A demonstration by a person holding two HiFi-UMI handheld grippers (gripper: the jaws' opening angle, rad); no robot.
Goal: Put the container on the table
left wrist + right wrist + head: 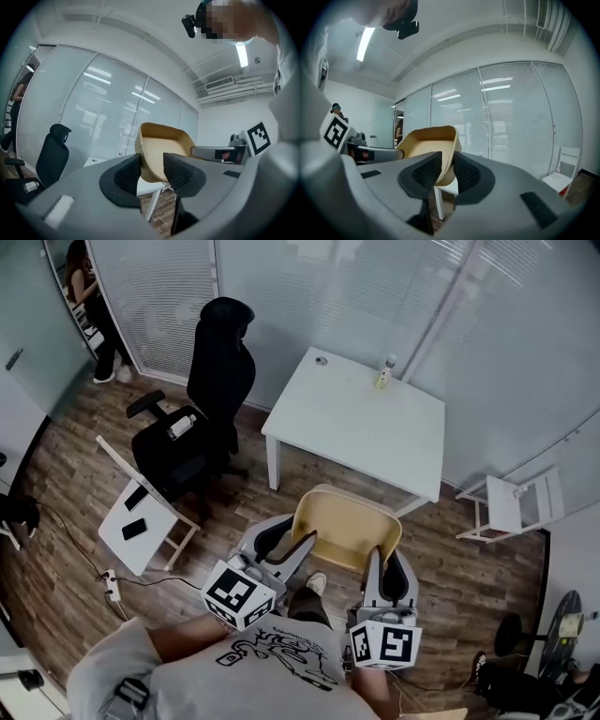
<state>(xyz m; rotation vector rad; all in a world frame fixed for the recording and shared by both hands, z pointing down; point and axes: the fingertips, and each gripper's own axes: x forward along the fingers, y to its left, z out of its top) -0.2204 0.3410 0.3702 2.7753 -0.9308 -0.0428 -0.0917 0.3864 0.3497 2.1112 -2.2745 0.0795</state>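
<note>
Left claw [151,171]: both pads are clamped on the left side wall of the tan container [342,526], one pad inside the wall and one outside. Right claw [446,171]: same grip on the right side wall, with the wall pinched between the pads. Both claws point level.

I hold the container in the air between the two claws, open side up, and I can see nothing in it. It hangs over the wood floor [281,498], just short of the near edge of the white bench [361,423], not touching it.

A small bottle [384,374] stands at the far edge of the bench. A black office chair [211,399] is left of the bench.
</note>
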